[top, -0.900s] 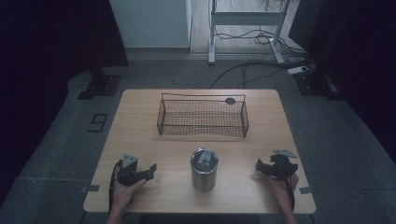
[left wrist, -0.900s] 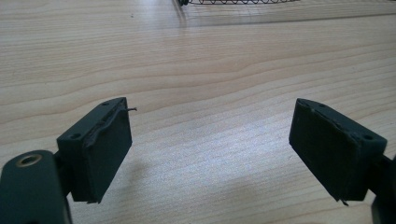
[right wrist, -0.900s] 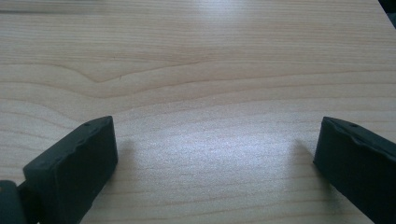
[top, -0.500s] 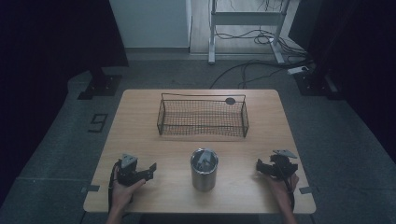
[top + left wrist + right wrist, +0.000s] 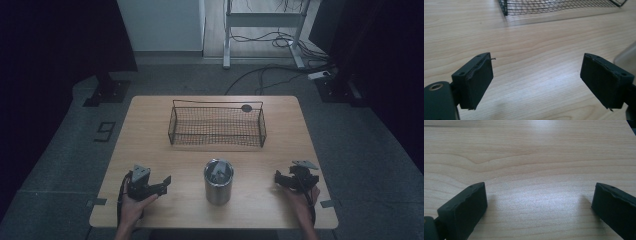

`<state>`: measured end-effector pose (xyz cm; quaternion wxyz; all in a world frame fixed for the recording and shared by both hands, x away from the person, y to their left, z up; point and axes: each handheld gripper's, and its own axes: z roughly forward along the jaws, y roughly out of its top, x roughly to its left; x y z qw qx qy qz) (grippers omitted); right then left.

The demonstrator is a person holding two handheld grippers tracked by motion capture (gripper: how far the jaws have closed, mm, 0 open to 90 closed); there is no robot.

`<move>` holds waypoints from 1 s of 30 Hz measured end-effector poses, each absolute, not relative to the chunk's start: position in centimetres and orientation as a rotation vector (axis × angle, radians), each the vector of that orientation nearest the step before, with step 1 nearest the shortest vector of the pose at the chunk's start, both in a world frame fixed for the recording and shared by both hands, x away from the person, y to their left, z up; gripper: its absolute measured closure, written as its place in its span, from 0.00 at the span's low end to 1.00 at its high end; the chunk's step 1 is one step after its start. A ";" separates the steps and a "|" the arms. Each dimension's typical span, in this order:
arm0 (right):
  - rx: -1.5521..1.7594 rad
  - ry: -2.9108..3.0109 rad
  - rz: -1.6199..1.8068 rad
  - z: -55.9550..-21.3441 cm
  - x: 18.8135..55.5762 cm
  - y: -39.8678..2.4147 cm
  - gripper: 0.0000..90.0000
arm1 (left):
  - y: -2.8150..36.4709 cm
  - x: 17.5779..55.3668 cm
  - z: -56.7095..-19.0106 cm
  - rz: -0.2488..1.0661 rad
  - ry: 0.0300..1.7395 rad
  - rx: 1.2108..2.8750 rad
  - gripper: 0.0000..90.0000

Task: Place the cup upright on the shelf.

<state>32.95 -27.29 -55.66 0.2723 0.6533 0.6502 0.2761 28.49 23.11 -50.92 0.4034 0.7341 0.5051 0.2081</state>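
A steel cup [image 5: 218, 181] stands upright near the front middle of the wooden table [image 5: 150, 125], with something metallic inside it. Behind it, a black wire basket [image 5: 217, 125] sits across the table's middle. My left gripper [image 5: 161, 183] rests at the front left, held by a hand, jaws wide apart and empty [image 5: 536, 75]. The cup's blurred edge [image 5: 626, 53] shows to its right. My right gripper [image 5: 280, 179] rests at the front right, also open over bare wood [image 5: 539, 200].
A small dark disc [image 5: 246, 107] lies on the table by the basket's far right corner. Beyond the table are a stand base [image 5: 107, 90], a metal frame [image 5: 260, 30] and cables [image 5: 280, 75] on the floor.
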 end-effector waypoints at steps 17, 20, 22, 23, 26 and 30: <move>1.759 1.750 0.744 -55.7 32.9 -27.3 0.00 | 20.8 27.3 -49.6 0.446 1.163 1.888 0.09; 1.759 1.750 0.744 -55.7 33.0 -27.3 0.00 | 20.2 27.1 -49.4 0.434 1.136 1.901 0.09; 1.759 1.750 0.744 -55.7 33.0 -27.3 0.00 | 19.9 27.0 -49.3 0.427 1.127 1.904 0.08; 1.759 1.750 0.744 -55.7 32.9 -27.3 0.00 | 19.5 26.8 -49.3 0.416 1.106 1.909 0.08; 1.759 1.750 0.744 -55.7 32.9 -27.3 0.00 | 19.0 26.6 -49.2 0.403 1.080 1.918 0.07; 1.759 1.750 0.744 -55.7 32.9 -27.3 0.00 | 17.9 26.1 -48.9 0.390 1.032 1.928 0.06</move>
